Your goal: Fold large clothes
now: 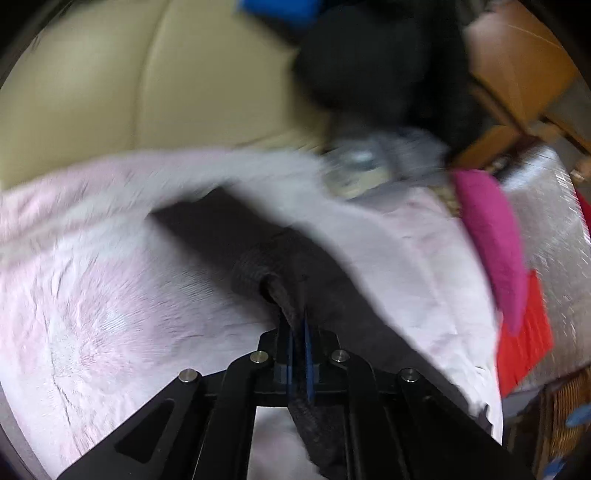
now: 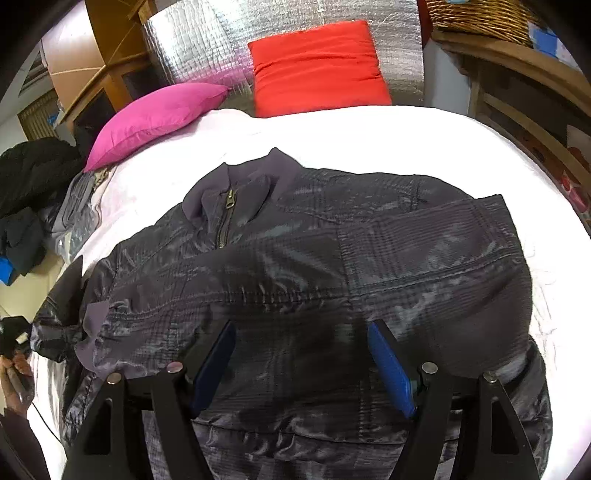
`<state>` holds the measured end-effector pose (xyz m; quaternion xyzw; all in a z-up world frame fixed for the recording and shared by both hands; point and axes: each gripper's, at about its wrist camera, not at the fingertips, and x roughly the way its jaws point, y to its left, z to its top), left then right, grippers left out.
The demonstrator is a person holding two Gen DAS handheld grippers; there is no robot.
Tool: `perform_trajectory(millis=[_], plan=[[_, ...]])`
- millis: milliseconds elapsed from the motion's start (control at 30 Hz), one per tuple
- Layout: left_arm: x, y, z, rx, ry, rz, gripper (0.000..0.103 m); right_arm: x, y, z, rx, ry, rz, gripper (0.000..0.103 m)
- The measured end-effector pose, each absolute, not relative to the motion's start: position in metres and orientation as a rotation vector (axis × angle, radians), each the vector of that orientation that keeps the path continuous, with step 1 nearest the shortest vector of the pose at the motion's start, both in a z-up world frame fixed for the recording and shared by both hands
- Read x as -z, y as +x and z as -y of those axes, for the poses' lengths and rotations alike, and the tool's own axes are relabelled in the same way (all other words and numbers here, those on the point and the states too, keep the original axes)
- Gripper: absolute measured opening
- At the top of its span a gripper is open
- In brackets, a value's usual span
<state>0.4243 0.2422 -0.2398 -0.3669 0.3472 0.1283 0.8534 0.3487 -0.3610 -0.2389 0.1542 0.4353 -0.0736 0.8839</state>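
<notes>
Right wrist view is showing the dark jacket point(image 2: 295, 280) lying spread across the white bed point(image 2: 369, 133), its collar pointing toward the pillows, its brass zipper point(image 2: 226, 218) closed at the neck, and one sleeve lying folded over the chest. The right gripper point(image 2: 301, 365) is hovering just above the jacket's lower part with its jaws spread wide, blue pads point(image 2: 391, 369) holding nothing. In the left wrist view, which is blurred, the left gripper point(image 1: 299, 354) is keeping its jaws pressed together, pinching the ribbed sleeve cuff point(image 1: 258, 269) of the jacket above the pale bedsheet point(image 1: 92, 295).

A magenta pillow point(image 2: 155, 118) is lying near the jacket's collar side, and a red pillow point(image 2: 317, 66) is leaning against a silver foil panel point(image 2: 207, 40) at the head of the bed. A heap of black clothes point(image 2: 29, 184) is sitting beside the bed on the left. A wicker basket point(image 2: 480, 14) is resting on wooden shelving point(image 2: 517, 85) on the right, and a beige cushioned surface point(image 1: 147, 81) is filling the background of the left wrist view.
</notes>
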Motion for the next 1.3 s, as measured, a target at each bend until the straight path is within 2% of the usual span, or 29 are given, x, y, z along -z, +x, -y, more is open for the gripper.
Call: perform_trajectory(millis=[200, 367, 533, 700, 933, 967, 1033, 1100, 1200, 1300], plan=[[0.162, 0.403, -0.152, -0.073, -0.539, -0.592, 0.004, 0.234, 0.343, 0.373, 0.176, 0.365, -0.888, 0.077], [0.139, 0.386, -0.054, 0.123, -0.368, -0.574, 0.004, 0.233, 0.335, 0.386, 0.185, 0.408, -0.879, 0.077], [0.146, 0.373, 0.036, 0.323, -0.255, -0.625, 0.003, 0.236, 0.329, 0.408, 0.191, 0.503, -0.881, 0.077], [0.177, 0.354, 0.12, 0.502, -0.13, -0.721, 0.003, 0.237, 0.32, 0.438, 0.193, 0.64, -0.858, 0.077], [0.23, 0.345, 0.174, 0.594, 0.038, -0.916, 0.005, 0.242, 0.319, 0.453, 0.173, 0.716, -0.864, 0.077], [0.233, 0.346, 0.175, 0.603, 0.059, -0.928, 0.008, 0.241, 0.319, 0.452, 0.168, 0.715, -0.865, 0.077], [0.231, 0.341, 0.175, 0.642, 0.086, -0.92, 0.023, 0.241, 0.32, 0.452, 0.159, 0.712, -0.867, 0.077], [0.221, 0.337, 0.17, 0.711, 0.077, -0.9, 0.061, 0.241, 0.321, 0.45, 0.151, 0.712, -0.87, 0.077], [0.204, 0.322, 0.165, 0.804, 0.102, -0.822, 0.078, 0.242, 0.325, 0.449, 0.143, 0.719, -0.873, 0.077], [0.198, 0.312, 0.167, 0.839, 0.147, -0.772, 0.08, 0.244, 0.327, 0.446, 0.13, 0.733, -0.874, 0.077]])
